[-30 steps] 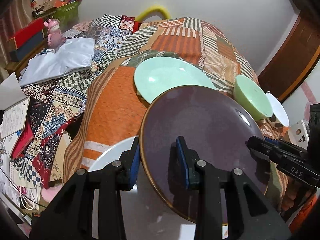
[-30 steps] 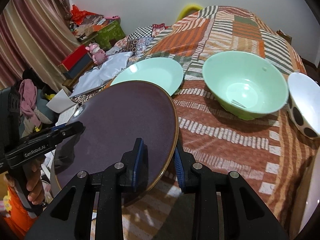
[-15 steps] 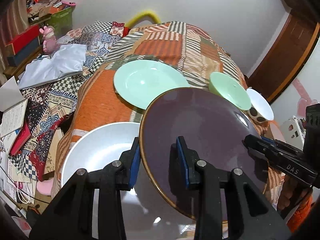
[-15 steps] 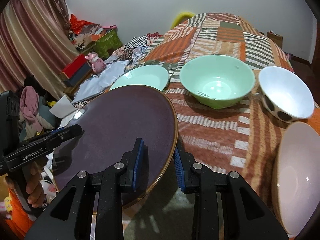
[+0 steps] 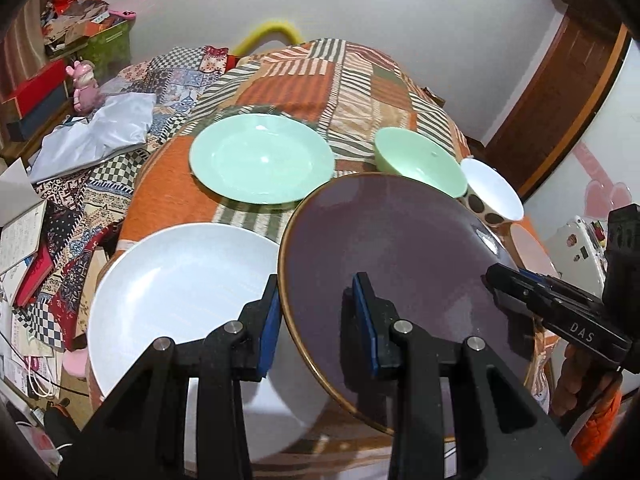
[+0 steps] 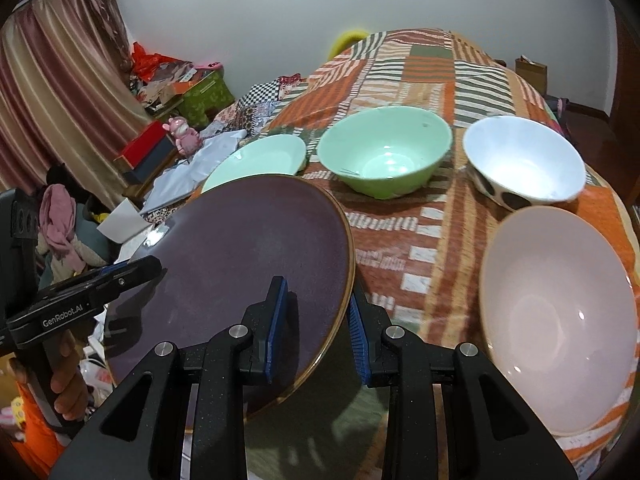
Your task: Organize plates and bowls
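A dark purple plate (image 5: 392, 264) with a gold rim is held in the air over the bed by both grippers. My left gripper (image 5: 316, 328) is shut on its left edge. My right gripper (image 6: 316, 328) is shut on its right edge; the plate (image 6: 240, 272) fills the left of the right wrist view. A white plate (image 5: 176, 300) lies below it at the near left. A mint plate (image 5: 260, 160), a mint bowl (image 6: 384, 156), a white spotted bowl (image 6: 524, 160) and a pale pink bowl (image 6: 560, 312) sit on the striped bedspread (image 6: 400, 248).
To the left of the bed lie a checkered quilt (image 5: 100, 184), a grey cloth (image 5: 96, 136), books and papers (image 5: 20, 240) and a pink toy (image 5: 84, 88). A wooden door (image 5: 560, 100) stands at the right. Curtains (image 6: 52, 100) hang at far left.
Both grippers have lifted and pulled back with the purple plate. More of the bed shows now: the white plate, the spotted bowl and the pink bowl have come into view.
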Demonstrator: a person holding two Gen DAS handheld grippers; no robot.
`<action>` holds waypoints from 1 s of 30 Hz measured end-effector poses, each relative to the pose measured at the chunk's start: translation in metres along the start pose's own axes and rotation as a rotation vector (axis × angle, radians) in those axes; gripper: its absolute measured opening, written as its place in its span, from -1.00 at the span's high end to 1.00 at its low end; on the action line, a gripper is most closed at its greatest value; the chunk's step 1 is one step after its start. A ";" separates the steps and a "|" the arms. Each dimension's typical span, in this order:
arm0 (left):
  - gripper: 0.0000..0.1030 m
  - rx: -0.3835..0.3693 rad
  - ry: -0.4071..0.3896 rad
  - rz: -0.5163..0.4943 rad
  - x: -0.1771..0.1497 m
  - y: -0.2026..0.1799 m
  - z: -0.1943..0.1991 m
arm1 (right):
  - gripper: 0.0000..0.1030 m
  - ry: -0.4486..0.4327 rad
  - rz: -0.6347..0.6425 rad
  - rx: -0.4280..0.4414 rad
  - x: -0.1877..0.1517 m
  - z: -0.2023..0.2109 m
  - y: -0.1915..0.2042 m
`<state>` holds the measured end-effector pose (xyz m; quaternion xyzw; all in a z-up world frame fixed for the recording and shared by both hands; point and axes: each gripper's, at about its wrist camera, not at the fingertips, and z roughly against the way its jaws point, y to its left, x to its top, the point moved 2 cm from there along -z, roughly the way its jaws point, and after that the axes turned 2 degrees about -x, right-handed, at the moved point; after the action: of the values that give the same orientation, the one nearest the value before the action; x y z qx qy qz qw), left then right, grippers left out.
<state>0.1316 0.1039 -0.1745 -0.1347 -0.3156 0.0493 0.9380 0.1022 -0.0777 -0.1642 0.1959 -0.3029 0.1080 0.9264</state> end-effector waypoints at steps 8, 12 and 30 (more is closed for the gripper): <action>0.34 -0.024 0.038 -0.013 -0.011 -0.018 -0.013 | 0.48 0.004 -0.028 -0.031 -0.010 0.008 -0.020; 0.34 -0.035 0.054 -0.016 -0.016 -0.023 -0.020 | 0.48 0.011 -0.032 -0.042 -0.014 0.010 -0.024; 0.34 -0.050 0.127 -0.020 -0.030 -0.020 -0.042 | 0.49 0.070 -0.057 -0.065 -0.030 0.001 -0.033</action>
<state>0.1330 0.0697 -0.2185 -0.1576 -0.2579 0.0232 0.9529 0.0878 -0.1102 -0.1914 0.1701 -0.2682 0.0785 0.9450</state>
